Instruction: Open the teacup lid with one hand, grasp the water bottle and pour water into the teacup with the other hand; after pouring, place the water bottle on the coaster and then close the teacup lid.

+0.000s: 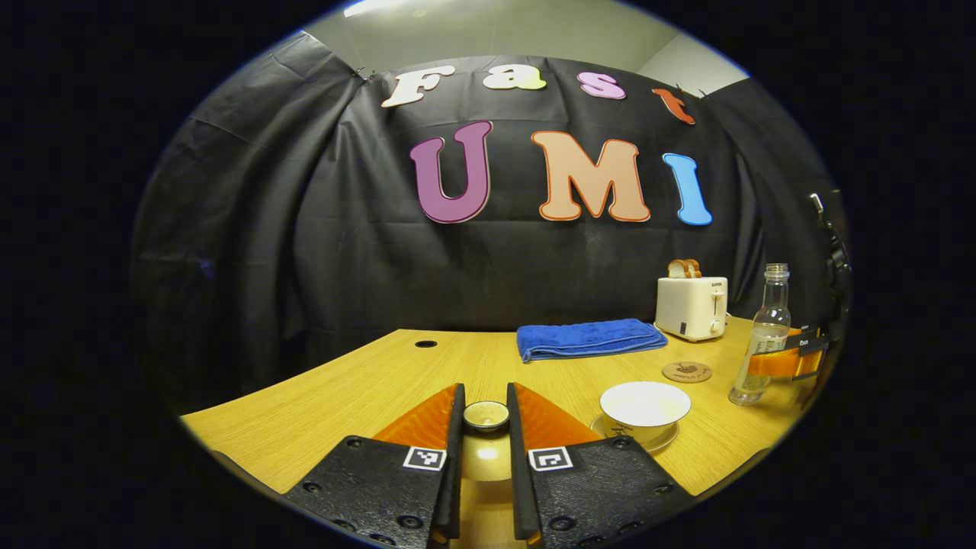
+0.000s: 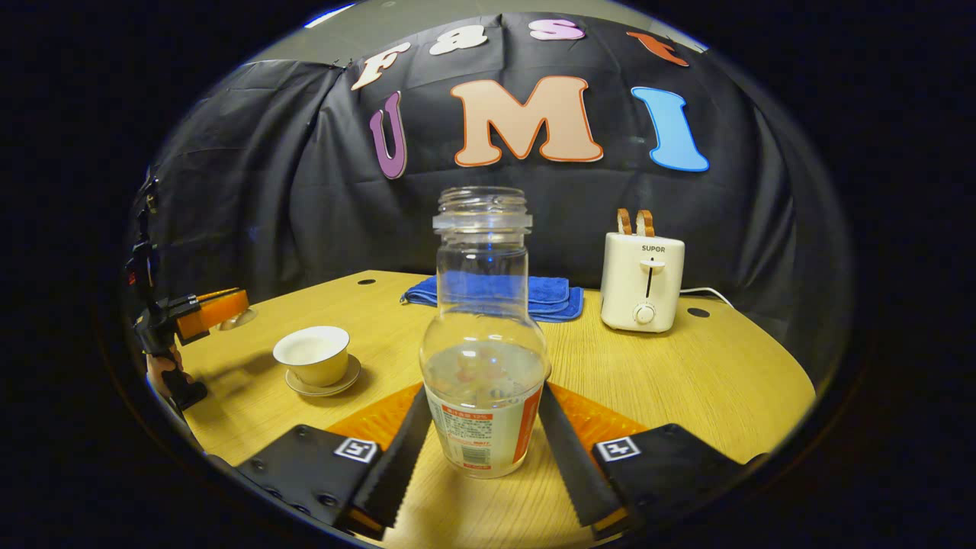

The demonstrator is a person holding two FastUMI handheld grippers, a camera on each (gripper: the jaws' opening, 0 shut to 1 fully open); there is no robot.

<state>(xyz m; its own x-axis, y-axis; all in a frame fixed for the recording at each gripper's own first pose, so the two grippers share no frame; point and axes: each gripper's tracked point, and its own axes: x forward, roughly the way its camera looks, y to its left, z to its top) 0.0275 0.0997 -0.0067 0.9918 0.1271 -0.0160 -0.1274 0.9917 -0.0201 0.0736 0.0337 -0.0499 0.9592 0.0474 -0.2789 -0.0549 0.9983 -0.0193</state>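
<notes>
Left gripper (image 1: 486, 435) pinches lid (image 1: 486, 415), right gripper (image 2: 482, 427) apparently clamps bottle (image 2: 483, 343); loose grip risks spilling beside cup (image 2: 312, 354).

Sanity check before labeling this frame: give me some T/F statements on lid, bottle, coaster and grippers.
1. The left gripper holds the teacup lid by its knob. True.
2. The teacup is covered. False: it stands open on its saucer.
3. The water bottle is capped. False: its neck is open.
4. The right gripper has its fingers on the bottle. True.
5. The bottle rests on the coaster. False: the coaster is bare.
</notes>
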